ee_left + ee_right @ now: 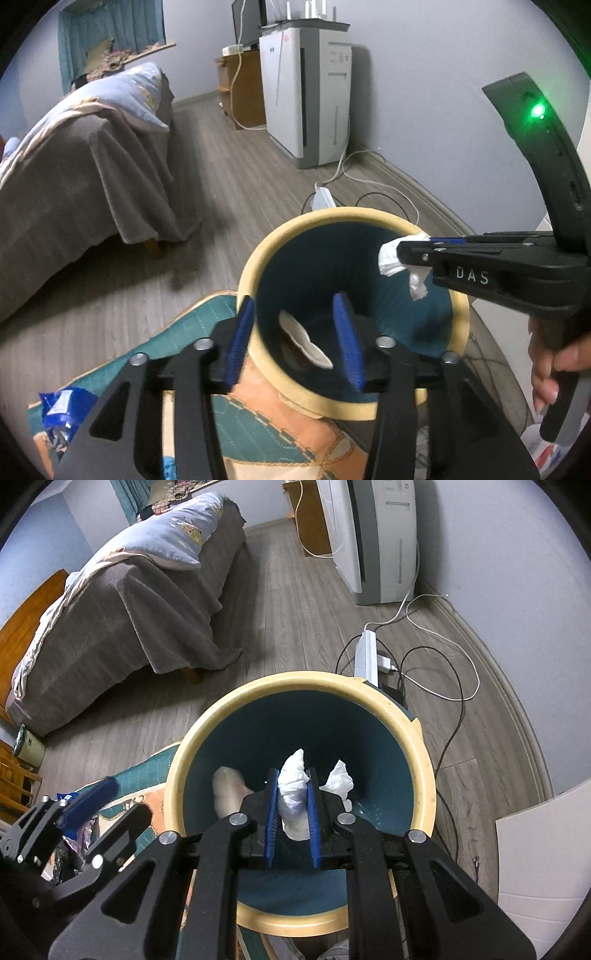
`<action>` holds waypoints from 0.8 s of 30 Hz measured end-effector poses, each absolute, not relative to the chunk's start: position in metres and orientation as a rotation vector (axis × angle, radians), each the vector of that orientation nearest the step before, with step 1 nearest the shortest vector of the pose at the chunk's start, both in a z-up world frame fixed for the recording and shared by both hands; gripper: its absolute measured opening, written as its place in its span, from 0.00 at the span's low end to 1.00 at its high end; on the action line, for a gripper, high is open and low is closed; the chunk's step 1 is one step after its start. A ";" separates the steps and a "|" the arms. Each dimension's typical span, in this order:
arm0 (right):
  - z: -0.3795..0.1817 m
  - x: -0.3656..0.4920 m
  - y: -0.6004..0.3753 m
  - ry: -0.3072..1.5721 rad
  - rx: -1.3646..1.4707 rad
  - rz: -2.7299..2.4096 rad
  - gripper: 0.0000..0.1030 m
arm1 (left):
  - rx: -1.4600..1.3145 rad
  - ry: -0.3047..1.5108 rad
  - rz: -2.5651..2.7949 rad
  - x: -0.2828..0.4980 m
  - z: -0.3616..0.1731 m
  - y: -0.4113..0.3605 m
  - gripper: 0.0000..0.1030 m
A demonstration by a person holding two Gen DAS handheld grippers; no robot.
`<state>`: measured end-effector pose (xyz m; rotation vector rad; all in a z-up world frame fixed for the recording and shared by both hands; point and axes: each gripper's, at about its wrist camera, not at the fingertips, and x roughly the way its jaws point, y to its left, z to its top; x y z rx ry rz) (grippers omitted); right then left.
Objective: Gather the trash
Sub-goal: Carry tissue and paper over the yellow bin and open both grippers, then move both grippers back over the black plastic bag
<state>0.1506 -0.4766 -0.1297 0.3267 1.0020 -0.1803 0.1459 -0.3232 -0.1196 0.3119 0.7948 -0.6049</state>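
Observation:
A teal bin with a cream rim (pixel 258 258) (pixel 177 775) stands on a patterned rug. My right gripper (pixel 292 797) (pixel 404 254) is over the bin's mouth, shut on a crumpled white tissue (pixel 293 782) (pixel 388 258). More white paper (pixel 340 779) shows beside it; I cannot tell whether it is the same tissue. My left gripper (pixel 295 336) is open at the near rim, one blue pad (pixel 242 332) outside the bin and the other inside. Nothing is pressed between them. A pale flat scrap (pixel 304 343) (pixel 229 790) lies in the bin below.
A blue snack wrapper (pixel 61 406) lies on the rug (pixel 207 317) at lower left. A bed (pixel 92 166) with grey cover stands left. A power strip (pixel 367 653) and cables trail behind the bin. A white appliance (pixel 306 92) stands by the wall.

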 end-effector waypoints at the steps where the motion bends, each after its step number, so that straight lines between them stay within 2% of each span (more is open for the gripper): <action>1: -0.130 0.150 -0.477 1.002 0.328 -0.186 0.16 | 0.309 0.794 -0.602 0.145 -0.119 -0.321 0.49; 2: -0.130 0.150 -0.478 1.001 0.329 -0.191 0.23 | 0.304 0.796 -0.597 0.145 -0.119 -0.318 0.51; 3: -0.129 0.150 -0.479 0.998 0.331 -0.199 0.35 | 0.297 0.798 -0.589 0.144 -0.118 -0.313 0.53; 5: -0.129 0.149 -0.481 0.990 0.333 -0.208 0.45 | 0.285 0.793 -0.580 0.143 -0.117 -0.306 0.66; 6: -0.128 0.148 -0.482 0.987 0.334 -0.214 0.48 | 0.283 0.787 -0.575 0.142 -0.115 -0.303 0.69; 7: -0.128 0.147 -0.482 0.985 0.335 -0.215 0.50 | 0.283 0.778 -0.564 0.141 -0.113 -0.299 0.76; 8: -0.127 0.147 -0.482 0.983 0.336 -0.216 0.55 | 0.282 0.769 -0.551 0.138 -0.111 -0.294 0.84; 10: -0.123 0.147 -0.481 0.976 0.333 -0.216 0.70 | 0.273 0.757 -0.524 0.133 -0.106 -0.281 0.90; 12: -0.116 0.146 -0.478 0.953 0.325 -0.218 0.91 | 0.254 0.759 -0.510 0.128 -0.101 -0.267 0.92; 13: -0.112 0.146 -0.476 0.943 0.317 -0.223 0.94 | 0.249 0.761 -0.498 0.126 -0.099 -0.259 0.93; 24: -0.080 0.162 -0.365 0.979 0.048 -0.178 0.95 | 0.206 0.835 -0.268 0.108 -0.076 -0.134 0.95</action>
